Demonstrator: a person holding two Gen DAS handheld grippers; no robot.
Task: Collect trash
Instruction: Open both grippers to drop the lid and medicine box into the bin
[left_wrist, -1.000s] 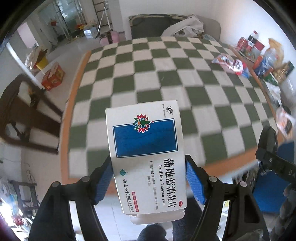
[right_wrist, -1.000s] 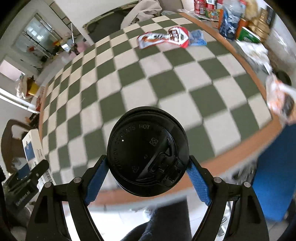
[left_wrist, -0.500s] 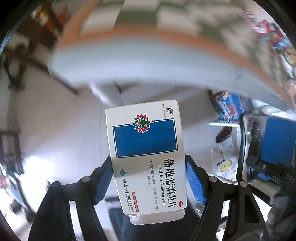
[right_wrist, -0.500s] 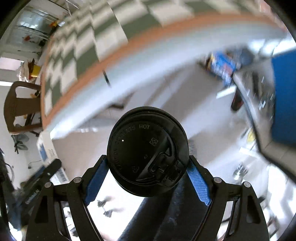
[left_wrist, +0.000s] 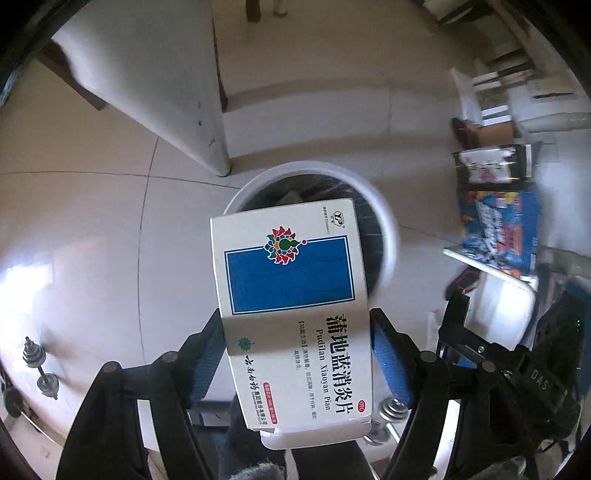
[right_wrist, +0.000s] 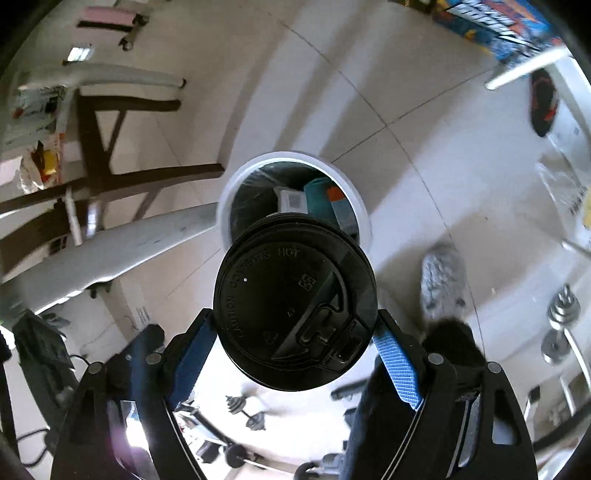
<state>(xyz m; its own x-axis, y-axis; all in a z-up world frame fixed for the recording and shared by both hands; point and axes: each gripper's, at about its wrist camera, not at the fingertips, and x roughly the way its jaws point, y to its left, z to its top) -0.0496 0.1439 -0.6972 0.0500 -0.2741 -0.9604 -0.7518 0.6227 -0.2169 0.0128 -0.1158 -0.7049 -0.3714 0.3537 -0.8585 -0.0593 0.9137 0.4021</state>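
My left gripper (left_wrist: 297, 354) is shut on a white and blue medicine box (left_wrist: 291, 295) and holds it above a round white trash bin (left_wrist: 384, 221) lined with a black bag on the floor. My right gripper (right_wrist: 295, 339) is shut on a cup with a black lid (right_wrist: 295, 310) and holds it above the same bin (right_wrist: 360, 210). Boxes and packets (right_wrist: 317, 201) lie inside the bin. The box and the cup hide the near part of the bin in each view.
A white table leg (left_wrist: 218, 122) stands just beyond the bin. Colourful boxes (left_wrist: 498, 229) lean at the right. A dark wooden chair frame (right_wrist: 96, 147) is at the left. Dumbbells (right_wrist: 561, 332) lie on the tiled floor. A grey slipper (right_wrist: 441, 280) is near the bin.
Both grippers swung down from the checkered tabletop to the floor, still holding the box and the cup. The trash bin has come into view below them.
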